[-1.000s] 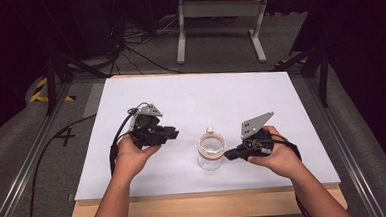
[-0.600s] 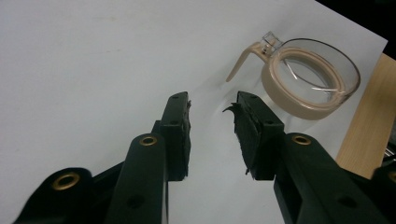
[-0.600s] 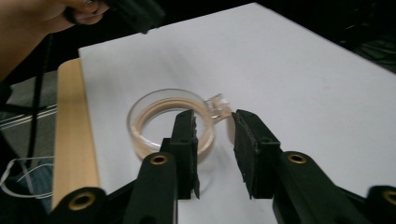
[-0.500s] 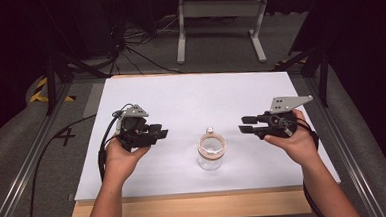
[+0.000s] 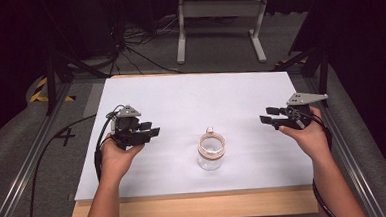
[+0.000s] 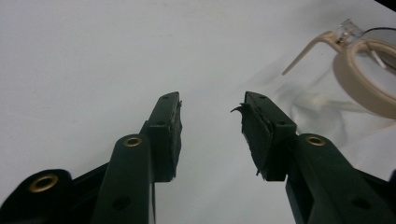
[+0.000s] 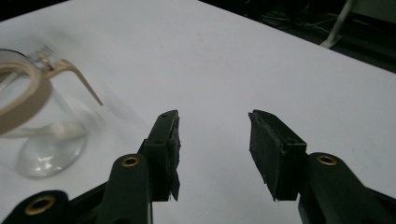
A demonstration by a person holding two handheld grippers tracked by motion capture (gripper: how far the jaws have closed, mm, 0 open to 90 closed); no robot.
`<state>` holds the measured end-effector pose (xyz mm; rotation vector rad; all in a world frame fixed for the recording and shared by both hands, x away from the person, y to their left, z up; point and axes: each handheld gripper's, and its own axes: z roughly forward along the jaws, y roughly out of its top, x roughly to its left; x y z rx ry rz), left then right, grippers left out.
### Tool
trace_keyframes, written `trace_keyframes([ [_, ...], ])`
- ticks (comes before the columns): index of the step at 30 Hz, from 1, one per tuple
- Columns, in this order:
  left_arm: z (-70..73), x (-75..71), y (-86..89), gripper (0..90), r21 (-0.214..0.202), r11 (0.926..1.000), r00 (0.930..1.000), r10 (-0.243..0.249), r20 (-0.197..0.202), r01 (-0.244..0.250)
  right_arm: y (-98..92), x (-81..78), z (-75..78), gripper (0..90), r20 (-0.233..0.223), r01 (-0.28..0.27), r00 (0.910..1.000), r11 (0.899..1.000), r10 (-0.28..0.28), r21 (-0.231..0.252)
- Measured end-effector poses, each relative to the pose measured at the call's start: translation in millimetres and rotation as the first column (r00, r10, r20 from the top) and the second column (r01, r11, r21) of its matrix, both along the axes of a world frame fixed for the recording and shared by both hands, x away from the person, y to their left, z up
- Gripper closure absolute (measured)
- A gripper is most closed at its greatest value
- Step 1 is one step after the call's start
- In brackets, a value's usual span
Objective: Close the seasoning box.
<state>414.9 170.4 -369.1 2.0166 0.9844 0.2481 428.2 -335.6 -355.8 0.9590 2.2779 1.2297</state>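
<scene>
High view shows both tongs, left tongs (image 5: 149,132) and right tongs (image 5: 267,115), gaping and empty, the glass jar (image 5: 212,151) between them on the tabletop (image 5: 220,94); a careless sideways swing could topple it.

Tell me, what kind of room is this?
Probably a lab or studio for recording handling tests. A white table stands in a dark room with cables on the grey floor. A person holds a gripper in each hand, and a jar sits between them.
</scene>
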Motion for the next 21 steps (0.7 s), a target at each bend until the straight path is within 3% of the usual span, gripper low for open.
trace_keyframes([
  [8, -15.3, 8.2, 5.6, 55.8, 0.010, 0.9995, 0.9992, 0.029, -0.028, -0.029, -17.5, 13.9, -30.8, 50.6, -0.048, 0.044, 0.9979, 0.999, -0.044, -0.007],
  [11, -20.4, 10.7, 6.3, 55.3, 0.019, 0.9996, 0.9993, 0.024, -0.028, -0.023, -20.2, 19.1, -44.9, 49.7, -0.056, 0.055, 0.9967, 0.997, -0.058, -0.044],
  [18, -32.8, 14.2, 5.8, 54.3, 0.002, 0.9998, 0.9982, 0.019, -0.057, -0.019, -20.3, 26.0, -67.7, 49.1, -0.089, 0.048, 0.9946, 0.997, -0.054, -0.065],
  [21, -38.2, 15.7, 4.4, 53.8, -0.005, 1.0000, 0.9978, -0.007, -0.066, 0.006, -12.7, 27.5, -78.7, 48.7, -0.103, 0.011, 0.9945, 0.995, -0.021, -0.101],
])
